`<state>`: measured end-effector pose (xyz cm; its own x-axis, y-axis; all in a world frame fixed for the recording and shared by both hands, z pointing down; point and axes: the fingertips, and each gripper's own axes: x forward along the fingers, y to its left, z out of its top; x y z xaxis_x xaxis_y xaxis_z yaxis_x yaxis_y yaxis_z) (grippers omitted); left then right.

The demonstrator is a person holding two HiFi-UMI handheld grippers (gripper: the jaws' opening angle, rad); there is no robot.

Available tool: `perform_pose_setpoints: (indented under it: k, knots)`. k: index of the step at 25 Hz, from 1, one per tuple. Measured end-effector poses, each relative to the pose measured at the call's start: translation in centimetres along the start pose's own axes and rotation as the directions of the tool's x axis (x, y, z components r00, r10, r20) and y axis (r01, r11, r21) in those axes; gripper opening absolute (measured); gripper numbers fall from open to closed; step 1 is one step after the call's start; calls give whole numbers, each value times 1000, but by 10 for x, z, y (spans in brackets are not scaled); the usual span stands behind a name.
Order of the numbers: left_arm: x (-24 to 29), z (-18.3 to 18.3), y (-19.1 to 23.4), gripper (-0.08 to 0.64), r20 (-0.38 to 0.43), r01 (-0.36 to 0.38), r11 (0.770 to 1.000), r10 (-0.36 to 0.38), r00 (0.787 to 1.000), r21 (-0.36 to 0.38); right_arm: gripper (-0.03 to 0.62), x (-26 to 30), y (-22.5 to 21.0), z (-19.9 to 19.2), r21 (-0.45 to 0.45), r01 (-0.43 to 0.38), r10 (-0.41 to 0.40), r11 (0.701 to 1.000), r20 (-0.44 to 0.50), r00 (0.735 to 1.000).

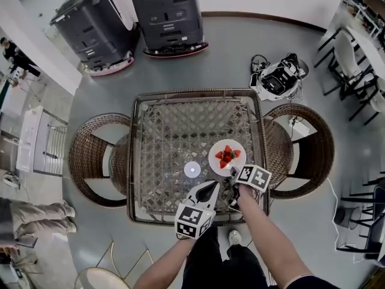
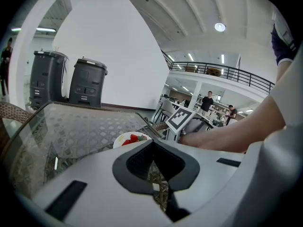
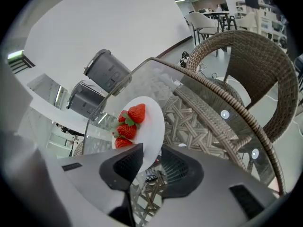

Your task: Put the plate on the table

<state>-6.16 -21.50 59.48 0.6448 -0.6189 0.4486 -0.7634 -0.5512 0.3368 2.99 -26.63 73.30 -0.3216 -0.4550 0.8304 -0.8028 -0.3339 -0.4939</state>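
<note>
Plate [image 1: 216,150] of strawberries [image 1: 227,156], head view: at the glass table's [image 1: 174,131] right-front edge, with the left half bare. Left gripper view: left gripper [image 2: 154,151] jaws pressed together, empty. Right gripper view: right gripper [image 3: 146,162] clamps the plate's near rim; a wicker chair [image 3: 255,79] stands just past the table edge.

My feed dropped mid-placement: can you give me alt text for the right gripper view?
The right tool grips the rim of a white plate of strawberries, over a glass-topped wicker table. A wicker chair stands at right; two dark grey machines stand beyond the table.
</note>
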Motion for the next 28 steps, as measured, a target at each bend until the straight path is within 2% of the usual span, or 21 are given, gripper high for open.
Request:
perform_pose_setpoints:
  k: [3, 11, 20, 22, 24, 27, 28]
  knots:
    - [-1, 1, 1, 6, 1, 1, 1000, -1, 1000, -5, 101, -1, -1, 0, -11, 23, -23, 1000, -17, 1000]
    - [-2, 3, 3, 6, 10, 12, 1000, -12, 1000, -11, 101, 1, -5, -1, 45, 35, -32, 998, -60, 998]
    - [0, 8, 6, 6, 11, 27, 1000, -27, 1000, -8, 101, -9, -16, -2, -40, 101, -103, 994, -44, 994]
    - [-1, 9, 6, 6, 10, 29, 1000, -29, 1000, -7, 100, -16, -15, 3, -76, 84, -85, 994, -2, 996]
    - [-2, 11, 6, 6, 11, 30, 1000, -30, 999, -2, 96, -25, -8, 10, -116, 36, -30, 993, 50, 998]
    - [-3, 17, 5, 6, 16, 33, 999, -33, 999, 7, 5, -43, 6, 20, -227, -14, 43, 974, 122, 992]
    - [-3, 19, 4, 6, 19, 33, 999, -34, 999, 9, 5, -50, 12, 22, -271, -34, 74, 962, 139, 988]
